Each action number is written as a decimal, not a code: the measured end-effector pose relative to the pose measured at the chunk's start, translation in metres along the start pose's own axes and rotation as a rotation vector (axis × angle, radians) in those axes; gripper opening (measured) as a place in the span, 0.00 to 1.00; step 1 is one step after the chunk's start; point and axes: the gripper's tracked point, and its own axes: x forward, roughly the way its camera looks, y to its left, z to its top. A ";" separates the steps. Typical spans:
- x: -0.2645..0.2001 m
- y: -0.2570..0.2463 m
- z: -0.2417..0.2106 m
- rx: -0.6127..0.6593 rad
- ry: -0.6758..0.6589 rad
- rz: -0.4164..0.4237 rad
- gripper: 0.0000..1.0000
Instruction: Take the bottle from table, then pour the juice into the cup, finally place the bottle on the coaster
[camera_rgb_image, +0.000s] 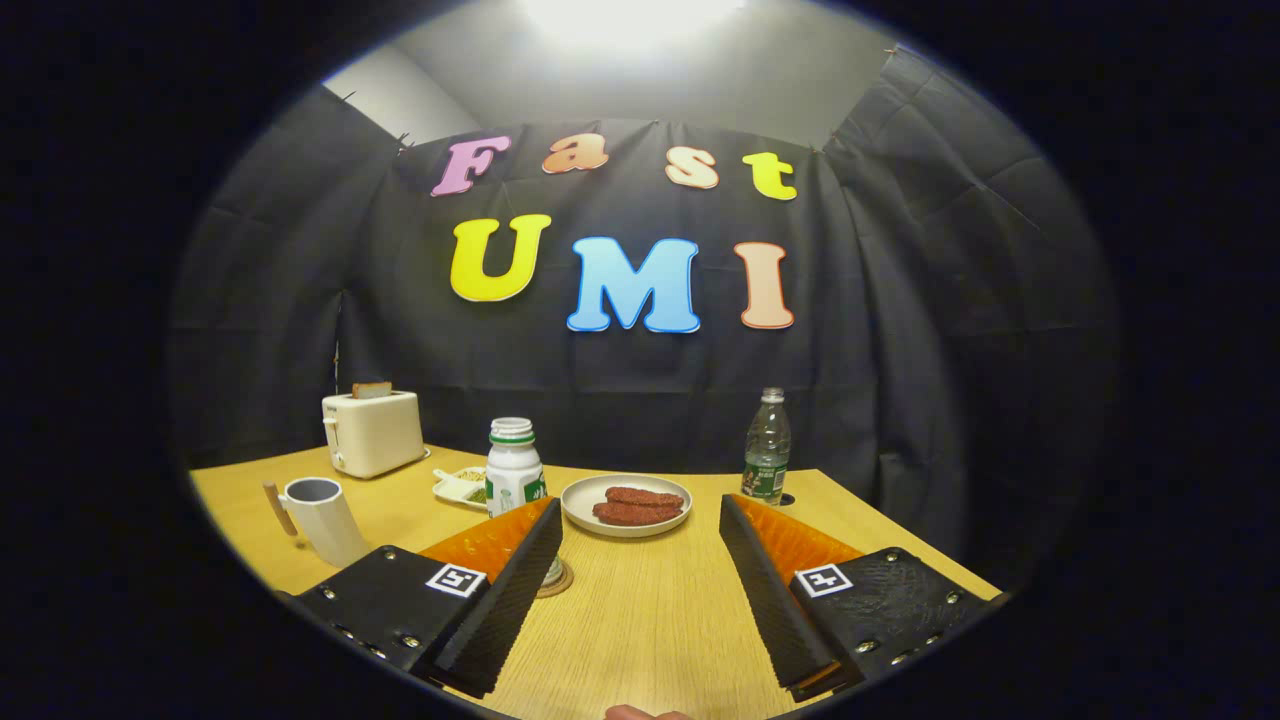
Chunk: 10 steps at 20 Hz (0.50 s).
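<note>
a pale wooden desk (640, 620) in a booth hung with black cloth, lit from above. nearest the camera, the tool (640, 530) hovers over the desk with its two fingers spread wide apart and nothing between them but bare wood. a round coaster (556, 580) peeks out from behind the left finger, just beside its inner edge, and something stands on it, though the finger hides most of that. just past the left fingertip rises a white bottle (513, 465) with a green band under its cap; its foot is hidden behind the finger, so whether it is the thing standing on the coaster cannot be told. to the left of the left finger stands a white cup (322, 515) with a wooden handle, upright and open at the top. ahead of the gap between the fingers sits a white plate (590, 510) carrying two reddish sausages (640, 506). behind the white bottle, a small white dish (458, 487) holds some food. beyond the right finger stands a clear water bottle (767, 447) with a green label, near the desk's far edge. farthest left, a cream toaster (372, 432) with a slice of bread (371, 389) sticking out of its slot.
</note>
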 end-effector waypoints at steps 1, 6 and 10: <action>-0.008 0.002 0.016 0.005 -0.011 -0.006 0.97; -0.043 0.009 0.083 -0.030 -0.075 -0.043 0.97; -0.048 0.005 0.082 -0.030 -0.102 -0.029 0.97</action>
